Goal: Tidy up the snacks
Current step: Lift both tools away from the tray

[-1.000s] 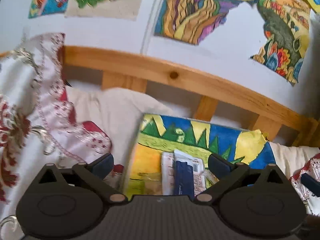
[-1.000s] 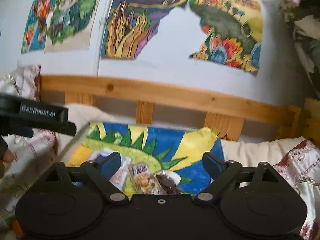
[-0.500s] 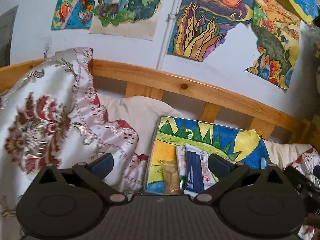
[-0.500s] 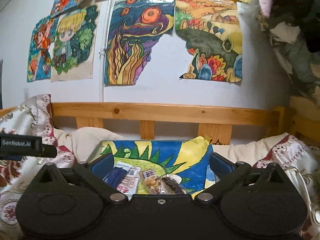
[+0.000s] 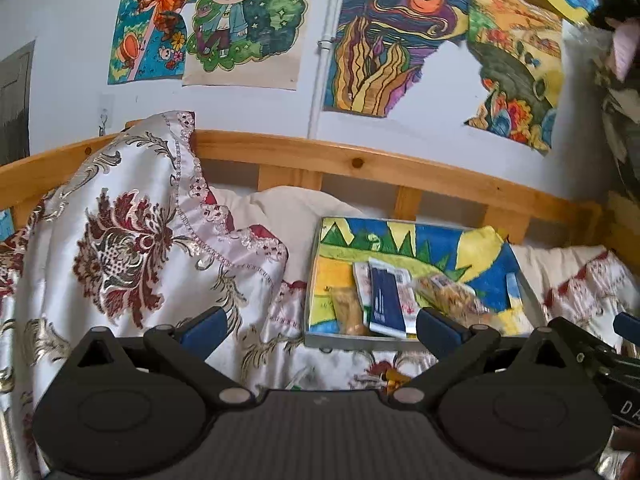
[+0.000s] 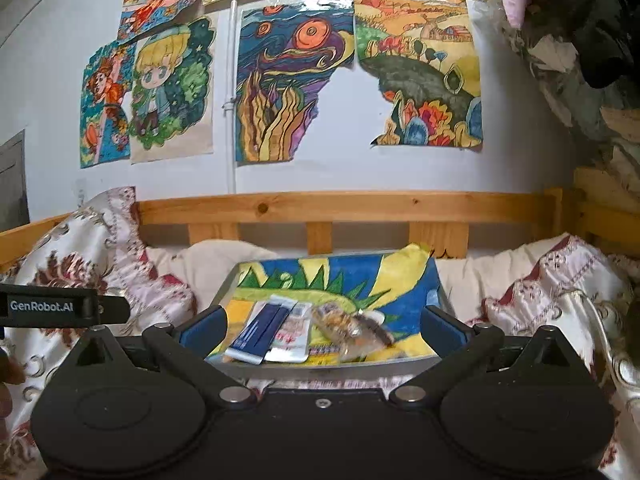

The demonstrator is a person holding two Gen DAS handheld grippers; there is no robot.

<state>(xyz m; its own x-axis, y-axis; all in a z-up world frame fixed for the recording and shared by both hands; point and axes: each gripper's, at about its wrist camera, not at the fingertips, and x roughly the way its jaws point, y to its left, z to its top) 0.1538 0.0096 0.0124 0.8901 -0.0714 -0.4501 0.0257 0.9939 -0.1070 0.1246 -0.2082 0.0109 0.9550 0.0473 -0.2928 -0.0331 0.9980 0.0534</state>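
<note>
A shallow tray point(image 5: 360, 339) point(image 6: 224, 284) lined with a bright painted sheet lies on the bed. Side by side in it are a dark blue packet point(image 5: 384, 300) point(image 6: 260, 328), a white and pink packet point(image 6: 294, 332), a yellowish snack point(image 5: 348, 310) and a clear bag of brown snacks point(image 5: 448, 296) point(image 6: 348, 326). My left gripper point(image 5: 320, 326) stands open and empty, back from the tray's near left corner. My right gripper point(image 6: 322, 326) is open too, nothing between its fingers, in front of the tray's near edge.
A floral satin quilt point(image 5: 120, 248) point(image 6: 560, 292) is heaped left and right of the tray. A white pillow point(image 5: 288, 212) and a wooden bed rail point(image 6: 340, 206) lie behind it. Paintings hang on the wall point(image 6: 424, 176). The left gripper's body point(image 6: 60, 306) shows at the right view's left edge.
Both grippers have drawn back from the tray, so more of the bed, quilt and wall shows. The snacks lie as before. Both stay open.
</note>
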